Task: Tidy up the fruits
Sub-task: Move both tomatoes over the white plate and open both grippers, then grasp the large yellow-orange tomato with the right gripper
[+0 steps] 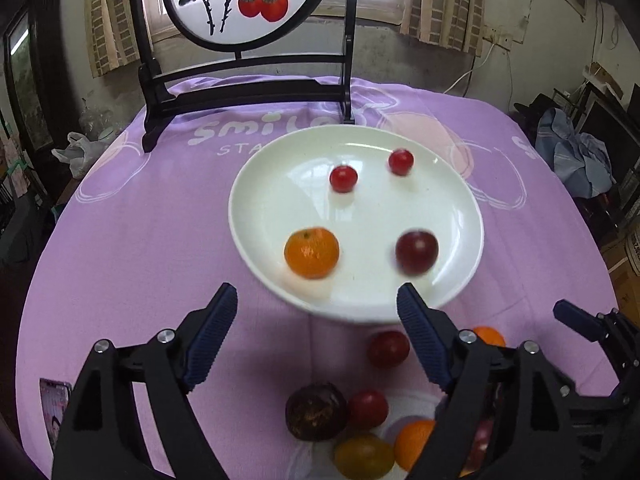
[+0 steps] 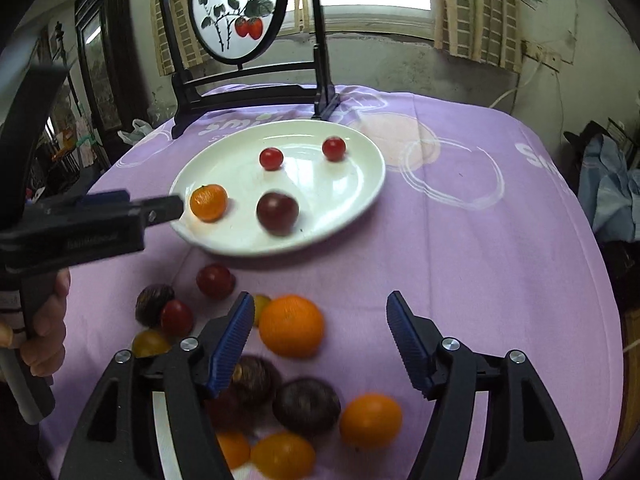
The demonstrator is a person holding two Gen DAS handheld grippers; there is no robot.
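A white plate (image 1: 280, 200) (image 2: 352, 184) on the purple cloth holds two red cherry tomatoes (image 1: 343, 179) (image 2: 271, 158), an orange mandarin (image 1: 311, 252) (image 2: 208, 202) and a dark red plum (image 1: 416, 251) (image 2: 277, 208). My left gripper (image 1: 318, 304) is open and empty, just before the plate's near rim; it shows from the side in the right wrist view (image 2: 160, 208). My right gripper (image 2: 320, 316) is open and empty above a pile of loose fruit: an orange (image 2: 291, 325), dark passion fruits (image 2: 306, 406), mandarins (image 2: 370, 421) and small tomatoes (image 2: 215, 281).
A black framed round screen with painted persimmons (image 1: 240, 4) (image 2: 238, 12) stands at the back of the table. A card (image 1: 54, 412) lies at the near left. Clutter and clothes (image 1: 576, 156) sit off the table's right edge.
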